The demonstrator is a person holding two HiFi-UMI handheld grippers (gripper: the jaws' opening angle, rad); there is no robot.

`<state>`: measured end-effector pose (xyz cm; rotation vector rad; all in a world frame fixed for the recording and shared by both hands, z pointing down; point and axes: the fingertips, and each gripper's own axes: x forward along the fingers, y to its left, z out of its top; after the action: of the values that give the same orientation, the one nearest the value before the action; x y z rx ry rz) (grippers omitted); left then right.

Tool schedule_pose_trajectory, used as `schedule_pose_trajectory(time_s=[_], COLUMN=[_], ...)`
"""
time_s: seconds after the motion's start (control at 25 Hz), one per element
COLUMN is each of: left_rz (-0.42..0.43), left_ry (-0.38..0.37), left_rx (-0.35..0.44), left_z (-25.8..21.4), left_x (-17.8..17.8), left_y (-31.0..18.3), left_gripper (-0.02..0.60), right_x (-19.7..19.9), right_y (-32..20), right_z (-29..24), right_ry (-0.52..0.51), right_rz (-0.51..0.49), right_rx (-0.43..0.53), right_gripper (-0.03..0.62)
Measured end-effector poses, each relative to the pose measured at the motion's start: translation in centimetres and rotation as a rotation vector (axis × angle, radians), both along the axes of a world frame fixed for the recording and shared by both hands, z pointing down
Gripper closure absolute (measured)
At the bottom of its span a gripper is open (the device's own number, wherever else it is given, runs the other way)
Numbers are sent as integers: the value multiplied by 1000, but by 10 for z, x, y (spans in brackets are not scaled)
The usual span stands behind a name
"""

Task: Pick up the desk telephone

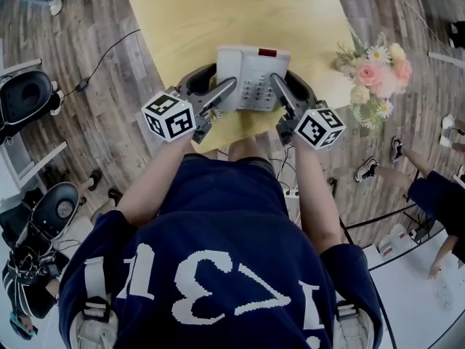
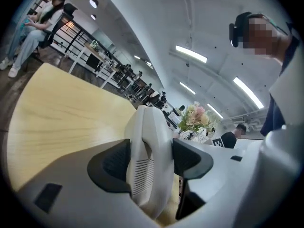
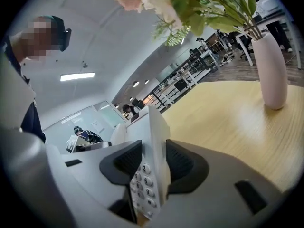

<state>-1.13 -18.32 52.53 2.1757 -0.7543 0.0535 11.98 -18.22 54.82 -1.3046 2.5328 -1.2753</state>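
The white desk telephone (image 1: 253,75), with a grey keypad and a red patch on top, is at the near edge of the pale wood table (image 1: 218,13). My left gripper (image 1: 221,93) is shut on its left side. In the left gripper view both dark pads (image 2: 111,163) press the white handset side of the telephone (image 2: 149,151). My right gripper (image 1: 282,87) is shut on its right side. In the right gripper view the telephone's keypad edge (image 3: 151,151) is clamped between the pads (image 3: 183,163). I cannot tell whether the telephone rests on the tabletop.
A pale vase (image 3: 273,72) with pink and white flowers (image 1: 378,75) stands at the table's right edge, close to my right gripper. Office chairs (image 1: 25,97) and a cable lie on the wooden floor at the left. People are about the room.
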Motion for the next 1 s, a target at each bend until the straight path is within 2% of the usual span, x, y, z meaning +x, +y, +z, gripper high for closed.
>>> schedule_pose_trajectory(time_s=[0.28, 0.72, 0.84, 1.0], left_rz=[-17, -59, -40, -24], left_ry=[-8, 34, 23, 16], left_rx=[194, 462, 539, 595], left_z=[-60, -176, -200, -221], left_x=[-28, -51, -56, -59], left_y=[-7, -17, -19, -29], left_gripper=[298, 298, 298, 298], right_x=[-25, -46, -52, -54], right_y=[0, -22, -24, -34], right_z=[-50, -175, -198, -218], right_ry=[-79, -49, -43, -40], right_rz=[36, 12, 5, 4], right_rx=[146, 447, 499, 539], right_gripper=[442, 445, 445, 447])
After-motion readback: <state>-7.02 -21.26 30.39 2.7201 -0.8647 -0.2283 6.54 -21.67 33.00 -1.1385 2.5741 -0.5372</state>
